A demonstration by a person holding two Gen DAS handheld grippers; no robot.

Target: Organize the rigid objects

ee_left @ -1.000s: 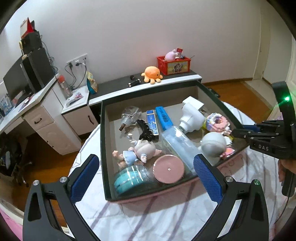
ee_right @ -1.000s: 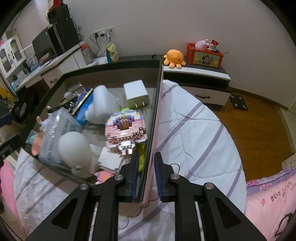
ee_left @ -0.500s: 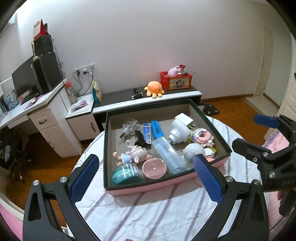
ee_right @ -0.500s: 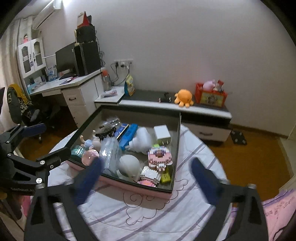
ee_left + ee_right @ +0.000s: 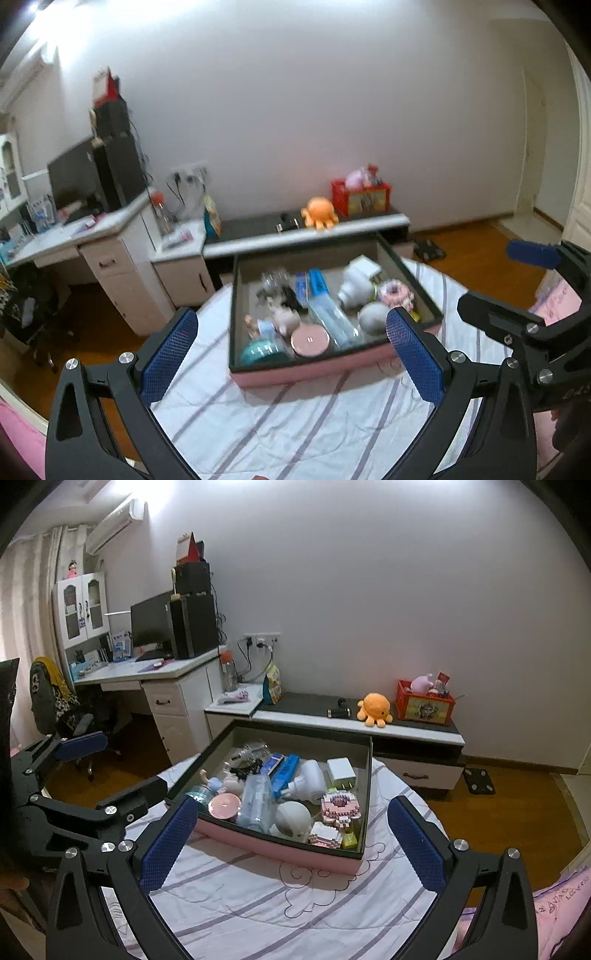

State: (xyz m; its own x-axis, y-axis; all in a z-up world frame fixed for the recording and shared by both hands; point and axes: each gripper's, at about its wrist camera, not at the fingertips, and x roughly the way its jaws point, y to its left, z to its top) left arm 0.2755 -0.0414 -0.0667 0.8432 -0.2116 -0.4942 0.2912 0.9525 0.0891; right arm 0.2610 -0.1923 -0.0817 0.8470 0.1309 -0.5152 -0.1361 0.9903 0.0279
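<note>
A pink box with a dark rim [image 5: 306, 371] [image 5: 280, 849] sits on the striped bed cover. It holds several rigid items: a white charger [image 5: 341, 770], a pink block model [image 5: 340, 805], a white ball [image 5: 293, 814], a clear bottle [image 5: 256, 805], a pink round lid [image 5: 224, 805] and a doll [image 5: 218, 784]. My left gripper [image 5: 291, 360] is open and empty, held back above the near side of the box. My right gripper [image 5: 291, 845] is open and empty, also back from the box. Each gripper shows in the other's view.
A white desk [image 5: 147, 675] with a monitor stands at the left, with a chair [image 5: 55, 698] beside it. A low cabinet [image 5: 369, 731] behind the box carries an orange plush octopus [image 5: 373, 709] and a red toy box [image 5: 424, 703]. Wooden floor surrounds the bed.
My right gripper let go of the box's rim, opened and pulled back. My left gripper also drew back and rose, so the box looks smaller in both views.
</note>
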